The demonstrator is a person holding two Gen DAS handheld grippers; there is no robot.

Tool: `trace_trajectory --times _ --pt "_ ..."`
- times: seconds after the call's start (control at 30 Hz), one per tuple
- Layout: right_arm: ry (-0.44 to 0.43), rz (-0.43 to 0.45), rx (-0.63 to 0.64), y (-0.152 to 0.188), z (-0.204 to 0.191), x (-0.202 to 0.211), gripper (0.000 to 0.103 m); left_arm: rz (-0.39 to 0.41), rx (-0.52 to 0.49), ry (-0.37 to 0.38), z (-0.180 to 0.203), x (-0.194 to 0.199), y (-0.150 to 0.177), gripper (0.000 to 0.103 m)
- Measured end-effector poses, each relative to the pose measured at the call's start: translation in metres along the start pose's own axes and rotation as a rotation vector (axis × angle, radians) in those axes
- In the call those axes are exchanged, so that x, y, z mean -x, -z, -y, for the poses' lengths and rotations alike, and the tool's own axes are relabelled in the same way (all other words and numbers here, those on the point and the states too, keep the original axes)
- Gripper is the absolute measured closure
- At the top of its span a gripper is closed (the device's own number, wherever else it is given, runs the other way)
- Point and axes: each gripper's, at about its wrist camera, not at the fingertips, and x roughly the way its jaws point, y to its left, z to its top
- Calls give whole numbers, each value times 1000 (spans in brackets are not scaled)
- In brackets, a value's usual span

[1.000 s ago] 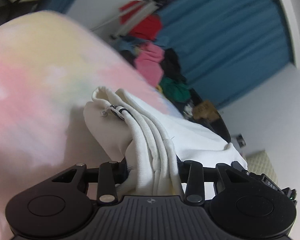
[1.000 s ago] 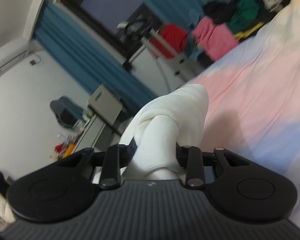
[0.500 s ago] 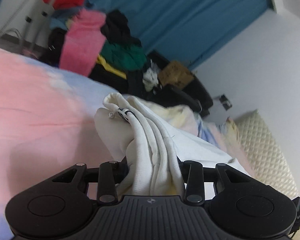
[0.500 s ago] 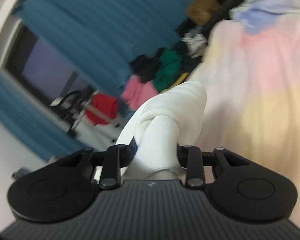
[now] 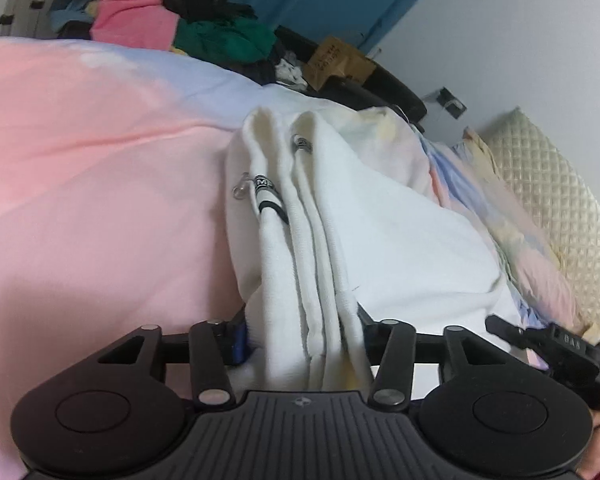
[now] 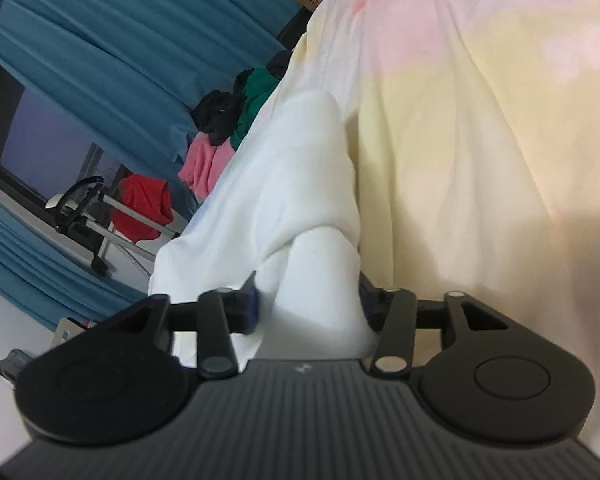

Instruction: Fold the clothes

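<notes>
Both clamped on white garment [image 5: 400,240]: left gripper [image 5: 304,332] on bunched waistband, right gripper [image 6: 312,300] on a fold. Risk: thick bunch slipping, spoiling the fold.

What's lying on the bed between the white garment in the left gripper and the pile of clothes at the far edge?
Nothing: in the left wrist view, only bare pink-and-blue bedsheet separates the white garment from the clothes pile.
</notes>
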Motion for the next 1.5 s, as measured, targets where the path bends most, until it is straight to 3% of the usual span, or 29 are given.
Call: trace_trajectory --times 0.2,0.3,0.37,0.5,0.7,0.83,0.9,0.93,0.97,1.23,1.5 --pt "106 32 30 -9 -36 38 50 44 -90 -144 41 46 -13 30" --pt "152 49 67 -17 -60 64 50 93 -120 -141 71 93 -15 28" --pt "106 71 112 -17 -77 91 50 125 -139 -138 91 125 -17 24" --pt "93 106 224 -8 -124 141 50 186 -181 -135 131 186 -19 22" --pt "130 143 436 26 -191 209 49 222 -273 -146 189 265 10 16" --pt "117 177 535 57 -214 249 36 260 -312 -168 218 319 44 1" --pt "93 193 583 75 -222 265 16 293 -335 -187 227 343 64 0" --pt "83 200 606 85 -226 272 15 306 -348 -194 230 352 74 0" --pt "74 208 625 95 -229 277 12 318 -361 -199 232 359 83 0" --pt "69 277 729 164 -236 300 11 380 -460 -290 246 390 152 0" --pt "115 320 785 205 -223 285 12 414 -438 -322 222 386 191 0"
